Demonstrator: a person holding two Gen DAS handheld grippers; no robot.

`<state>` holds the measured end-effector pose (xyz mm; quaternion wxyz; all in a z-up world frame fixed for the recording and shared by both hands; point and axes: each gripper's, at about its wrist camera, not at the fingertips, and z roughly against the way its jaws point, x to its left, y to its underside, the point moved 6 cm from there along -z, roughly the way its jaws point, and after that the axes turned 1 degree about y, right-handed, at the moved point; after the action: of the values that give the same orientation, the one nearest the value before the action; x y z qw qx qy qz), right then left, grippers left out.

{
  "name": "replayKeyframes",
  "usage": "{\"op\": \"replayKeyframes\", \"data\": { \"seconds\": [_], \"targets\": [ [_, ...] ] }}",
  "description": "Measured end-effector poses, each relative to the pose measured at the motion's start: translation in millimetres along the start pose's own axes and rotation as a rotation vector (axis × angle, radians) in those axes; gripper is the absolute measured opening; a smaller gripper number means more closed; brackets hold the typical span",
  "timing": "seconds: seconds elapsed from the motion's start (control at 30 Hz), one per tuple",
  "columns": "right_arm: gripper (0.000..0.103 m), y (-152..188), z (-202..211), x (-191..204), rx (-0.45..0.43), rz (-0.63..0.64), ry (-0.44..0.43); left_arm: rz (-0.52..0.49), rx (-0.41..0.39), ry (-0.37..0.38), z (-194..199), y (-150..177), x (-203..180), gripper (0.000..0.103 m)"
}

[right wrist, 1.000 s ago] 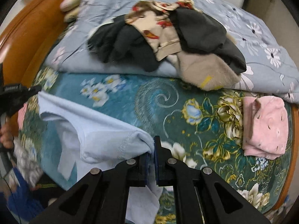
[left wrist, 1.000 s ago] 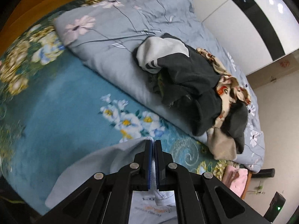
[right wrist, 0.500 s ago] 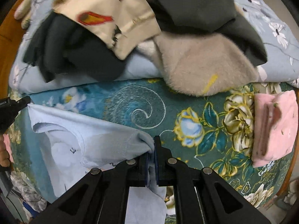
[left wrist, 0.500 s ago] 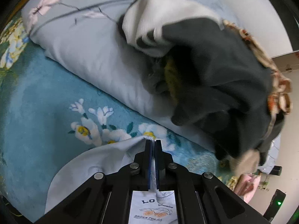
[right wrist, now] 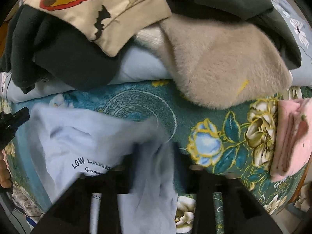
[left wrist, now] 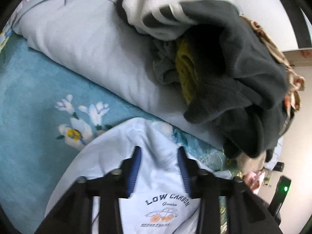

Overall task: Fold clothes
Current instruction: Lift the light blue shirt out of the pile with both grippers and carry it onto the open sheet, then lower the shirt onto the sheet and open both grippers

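Observation:
A light blue T-shirt (left wrist: 124, 152) printed "LOW CARBON" lies on the teal floral bedspread (left wrist: 35, 101). My left gripper (left wrist: 158, 152) is open, its blue-padded fingers (left wrist: 135, 165) apart over the shirt's top edge. In the right wrist view the same shirt (right wrist: 81, 140) lies at lower left. My right gripper (right wrist: 154, 152) is open, and blurred shirt fabric drapes between its fingers. The left gripper's tip shows at the far left edge (right wrist: 17, 117).
A rolled pale blue duvet (left wrist: 93, 44) runs along the far side, with a heap of dark, white, beige and printed clothes (left wrist: 243, 74) on it. A furry beige garment (right wrist: 224, 62) hangs over its edge. A folded pink garment (right wrist: 292, 136) lies at the right.
Both grippers opened and let go of the shirt after carrying its edge forward toward the duvet. The shirt now lies on the bedspread.

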<state>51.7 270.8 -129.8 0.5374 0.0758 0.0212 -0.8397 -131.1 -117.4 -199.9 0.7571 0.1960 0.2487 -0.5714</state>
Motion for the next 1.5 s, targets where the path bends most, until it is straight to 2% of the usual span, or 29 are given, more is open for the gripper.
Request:
{"op": "replayKeyframes", "data": {
  "seconds": [0.03, 0.2, 0.3, 0.37, 0.57, 0.7, 0.77, 0.9, 1.0, 1.1, 1.23, 1.37, 1.47, 1.5],
  "targets": [
    [0.058, 0, 1, 1, -0.005, 0.008, -0.004, -0.013, -0.008, -0.005, 7, 1, 4, 0.044],
    [0.059, 4, 25, -2, -0.067, -0.021, -0.005, -0.029, -0.063, -0.119, 47, 26, 58, 0.045],
    [0.059, 27, 37, -6, -0.091, -0.115, -0.076, -0.010, -0.020, -0.205, 49, 59, 107, 0.045],
    [0.059, 52, 35, -10, -0.083, -0.161, -0.092, 0.014, 0.016, -0.267, 46, 87, 141, 0.045],
    [0.059, 125, 24, -16, -0.004, -0.236, -0.092, 0.091, 0.094, -0.290, 49, 153, 204, 0.043],
    [0.059, 163, 25, -23, 0.024, -0.256, -0.082, 0.111, 0.117, -0.249, 46, 172, 216, 0.042],
    [0.059, 173, 27, -26, 0.028, -0.270, -0.082, 0.094, 0.124, -0.236, 45, 176, 212, 0.034],
    [0.059, 178, 34, -21, 0.016, -0.267, -0.080, 0.083, 0.135, -0.222, 43, 180, 207, 0.006],
    [0.059, 178, 43, -14, 0.000, -0.244, -0.074, 0.085, 0.105, -0.232, 52, 177, 206, 0.003],
    [0.059, 178, 50, -7, -0.018, -0.238, -0.078, 0.062, 0.023, -0.271, 79, 161, 207, 0.003],
    [0.059, 187, 56, -10, -0.025, -0.247, -0.069, 0.047, -0.093, -0.358, 124, 112, 225, 0.003],
    [0.059, 195, 55, -22, -0.011, -0.274, -0.046, 0.034, -0.143, -0.448, 154, 60, 245, 0.003],
    [0.059, 203, 51, -33, 0.002, -0.297, -0.030, 0.026, -0.160, -0.482, 168, 24, 252, 0.003],
    [0.059, 205, 50, -36, 0.006, -0.303, -0.026, 0.016, -0.157, -0.490, 162, 17, 248, 0.003]
  ]
}}
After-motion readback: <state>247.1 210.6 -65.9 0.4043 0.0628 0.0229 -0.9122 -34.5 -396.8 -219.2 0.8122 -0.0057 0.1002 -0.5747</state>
